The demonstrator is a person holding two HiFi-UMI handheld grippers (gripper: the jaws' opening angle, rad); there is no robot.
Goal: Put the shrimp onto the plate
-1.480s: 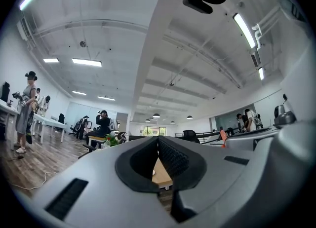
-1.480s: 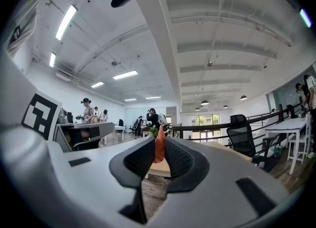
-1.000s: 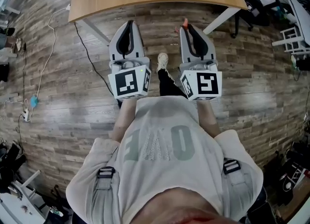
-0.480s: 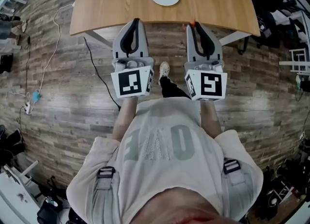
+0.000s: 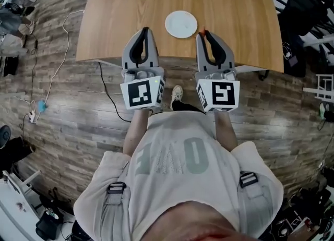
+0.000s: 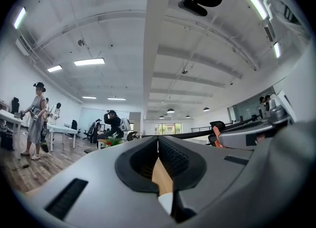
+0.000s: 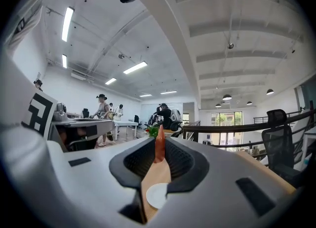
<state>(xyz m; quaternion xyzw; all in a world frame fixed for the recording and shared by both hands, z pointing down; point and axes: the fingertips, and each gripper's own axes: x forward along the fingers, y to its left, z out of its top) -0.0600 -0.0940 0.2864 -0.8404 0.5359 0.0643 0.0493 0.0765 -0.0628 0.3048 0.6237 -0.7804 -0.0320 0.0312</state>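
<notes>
Between right fingers (image 7: 183, 162), slim orange-red shrimp (image 7: 160, 149)

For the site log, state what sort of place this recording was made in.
Most likely an open-plan office or lab hall. A long wooden table bearing a white plate stands on plank flooring. There are ceiling strip lights, an office chair, and other people standing about beyond.

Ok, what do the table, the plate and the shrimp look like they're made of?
The table looks like wood or wood laminate, matte, with light grain lines. The plate is plain white and smooth: ceramic or plastic, I can't tell which. The shrimp is smooth, even orange-red, probably a plastic or rubber toy.
</notes>
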